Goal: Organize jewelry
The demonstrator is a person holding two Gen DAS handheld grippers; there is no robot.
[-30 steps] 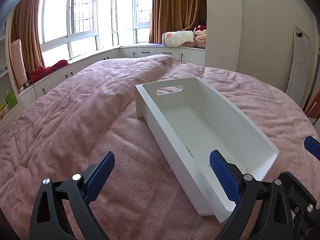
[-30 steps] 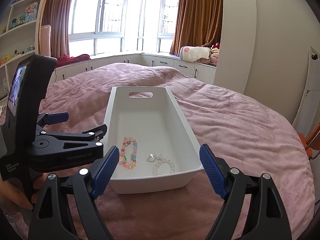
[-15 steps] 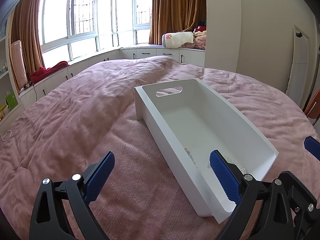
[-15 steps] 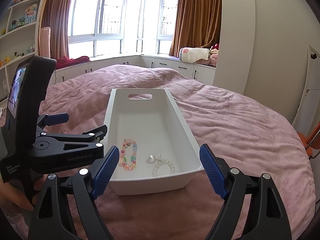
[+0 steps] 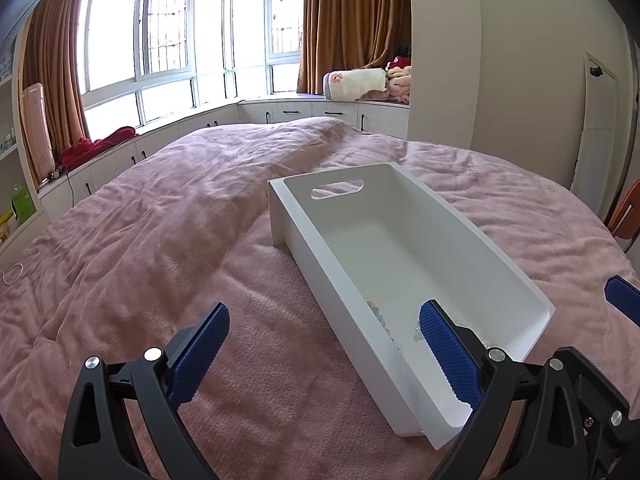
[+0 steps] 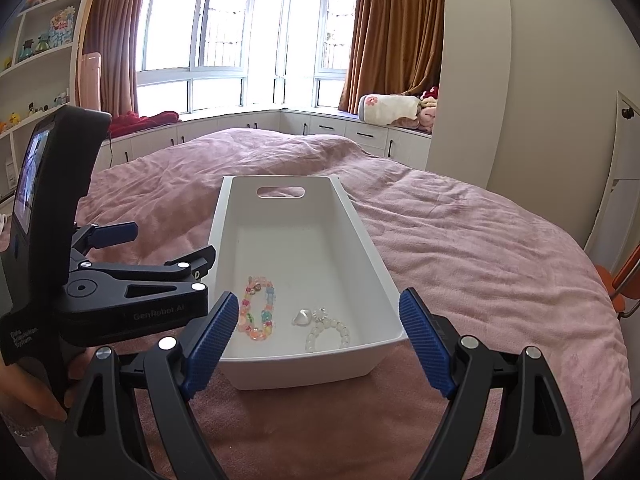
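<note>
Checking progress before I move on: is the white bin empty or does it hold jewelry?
Not empty: the white bin holds a colorful bead bracelet and a white bead bracelet.

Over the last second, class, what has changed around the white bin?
Almost nothing: both views have only drifted slightly. The left gripper and right gripper stay open and empty. The colourful bracelet and white bracelet lie unmoved in the bin.

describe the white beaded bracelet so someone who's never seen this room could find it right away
On the pink bedspread lies a long white bin with a handle slot at its far end. The white beaded bracelet lies on the bin's floor at the near end, toward the right. Its beads are pale and milky, unlike the multicoloured bracelet left of it.
</note>
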